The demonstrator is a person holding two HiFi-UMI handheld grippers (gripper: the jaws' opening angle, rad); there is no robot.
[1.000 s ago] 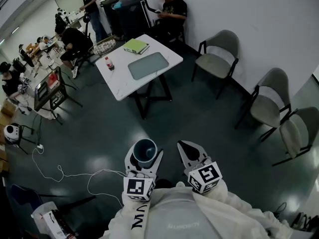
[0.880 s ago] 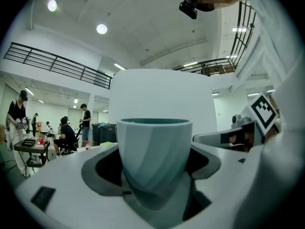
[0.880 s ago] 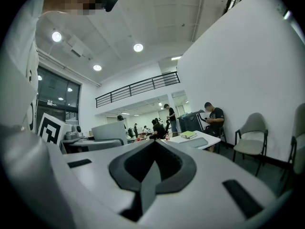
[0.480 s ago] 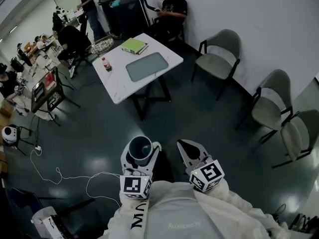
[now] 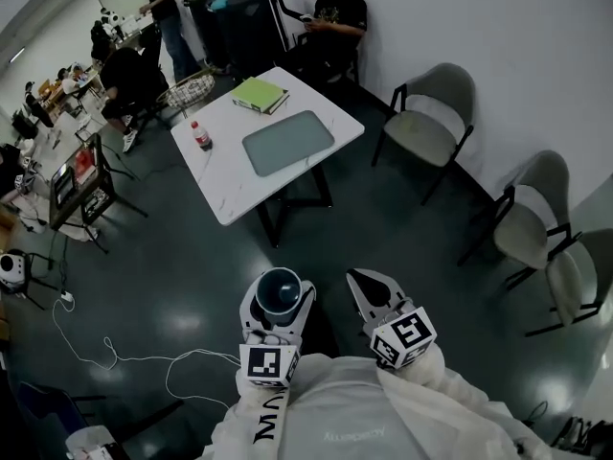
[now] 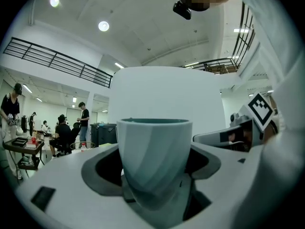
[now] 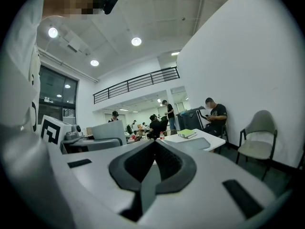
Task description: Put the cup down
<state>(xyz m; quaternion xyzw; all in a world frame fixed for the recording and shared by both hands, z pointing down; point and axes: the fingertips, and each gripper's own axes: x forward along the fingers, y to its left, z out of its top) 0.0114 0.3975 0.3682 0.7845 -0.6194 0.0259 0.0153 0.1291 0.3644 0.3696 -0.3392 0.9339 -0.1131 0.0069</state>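
While clamping the pale blue-grey ridged cup [image 6: 155, 161], not put down yet, in the left gripper [image 5: 280, 295], right gripper [image 5: 360, 279] pinched together empty, go to the white table [image 5: 230, 175] at twelve o'clock.

Cup [image 6: 153, 142]: lower part sunk between the left gripper [image 6: 155, 151] jaws, base out of sight in both views. On the white table [image 5: 215, 175], the bottle [image 5: 201, 135] label and green book [image 5: 260, 94] cover are too small to read. Beyond the table, the standing person [image 5: 158, 3] and seated person [image 5: 333, 12] are clipped by the top edge. Right of the table, the last chair [image 5: 575, 271] is cut off by the side edge.
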